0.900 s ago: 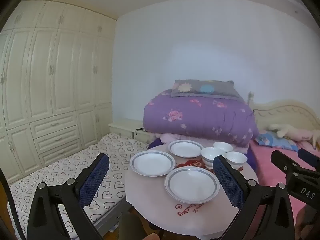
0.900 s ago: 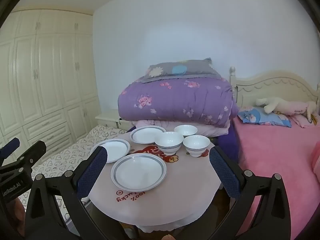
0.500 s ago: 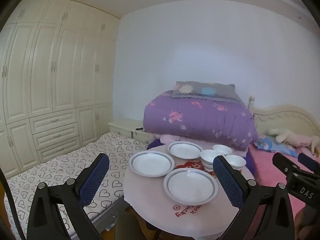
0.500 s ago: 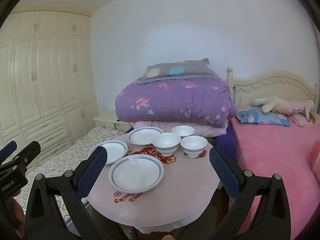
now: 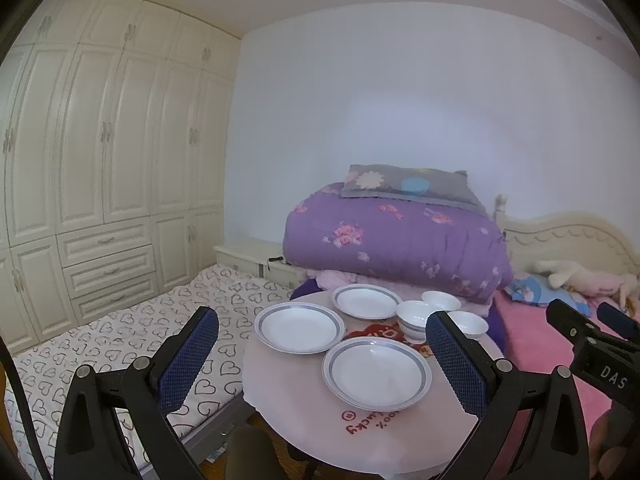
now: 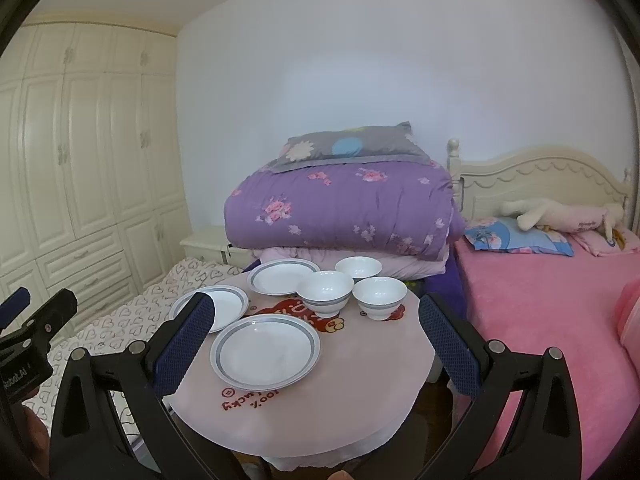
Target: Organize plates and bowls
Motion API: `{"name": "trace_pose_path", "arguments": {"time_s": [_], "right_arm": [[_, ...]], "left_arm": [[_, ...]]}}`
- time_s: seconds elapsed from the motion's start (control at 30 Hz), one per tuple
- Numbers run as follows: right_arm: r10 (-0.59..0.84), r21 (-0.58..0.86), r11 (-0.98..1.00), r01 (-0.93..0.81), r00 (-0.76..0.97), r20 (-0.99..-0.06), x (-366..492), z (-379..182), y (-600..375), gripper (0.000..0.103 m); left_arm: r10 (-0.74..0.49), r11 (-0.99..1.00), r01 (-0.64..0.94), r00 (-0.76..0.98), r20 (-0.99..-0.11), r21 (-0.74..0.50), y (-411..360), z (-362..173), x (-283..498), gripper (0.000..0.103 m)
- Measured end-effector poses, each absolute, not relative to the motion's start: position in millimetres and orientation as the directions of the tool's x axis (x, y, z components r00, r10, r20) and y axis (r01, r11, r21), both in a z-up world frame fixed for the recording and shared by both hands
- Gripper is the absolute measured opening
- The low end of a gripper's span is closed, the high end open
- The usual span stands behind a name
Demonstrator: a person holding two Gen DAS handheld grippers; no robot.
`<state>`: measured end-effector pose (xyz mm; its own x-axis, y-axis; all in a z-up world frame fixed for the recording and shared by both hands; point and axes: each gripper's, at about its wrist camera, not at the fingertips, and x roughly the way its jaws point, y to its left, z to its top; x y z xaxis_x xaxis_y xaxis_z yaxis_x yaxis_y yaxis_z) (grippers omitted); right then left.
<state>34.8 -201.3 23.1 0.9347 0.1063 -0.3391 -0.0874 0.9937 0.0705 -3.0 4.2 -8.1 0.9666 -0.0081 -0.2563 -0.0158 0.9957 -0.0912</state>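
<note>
A home bedroom — a bed (image 6: 552, 304) under a pink cover at the right, a folded purple quilt (image 6: 340, 208) at centre, cream fitted wardrobes (image 5: 100, 152) filling the left.

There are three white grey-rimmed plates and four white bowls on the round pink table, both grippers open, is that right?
Not quite: the right wrist view shows three white bowls, not four. The three white grey-rimmed plates on the round pink table and the open jaws are right.

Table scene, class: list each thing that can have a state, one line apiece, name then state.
Left gripper: open, empty.
Right gripper: open, empty.
Three plates: unstacked, empty, flat.
Three bowls: upright, empty, separate.
Wardrobe: doors and drawers shut.
Quilt: folded.
</note>
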Motion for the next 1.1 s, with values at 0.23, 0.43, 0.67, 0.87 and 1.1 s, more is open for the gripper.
{"name": "trace_pose_path", "arguments": {"time_s": [0.23, 0.43, 0.67, 0.87, 1.1], "right_arm": [[0.103, 0.070, 0.994, -0.084, 0.937, -0.335, 35, 23, -202, 0.103], [0.100, 0.069, 0.994, -0.082, 0.938, -0.331, 35, 22, -202, 0.103], [0.094, 0.072, 0.995, -0.074, 0.942, -0.322, 35, 24, -204, 0.103], [0.094, 0.073, 0.995, -0.074, 0.941, -0.326, 35, 21, -206, 0.103], [0.100, 0.065, 0.994, -0.083, 0.932, -0.347, 47, 15, -206, 0.103]], "left_arm": [[-0.019, 0.996, -0.007, 0.965, -0.263, -0.094, 5, -3, -2, 0.102], [-0.017, 0.996, -0.007, 0.967, -0.253, -0.094, 6, -1, -3, 0.102], [-0.017, 0.996, -0.005, 0.970, -0.244, -0.087, 4, -2, -7, 0.102], [-0.021, 0.996, -0.004, 0.964, -0.264, -0.091, 3, -4, -1, 0.102], [-0.029, 0.996, 0.003, 0.953, -0.302, -0.089, 5, -7, 22, 0.102]]}}
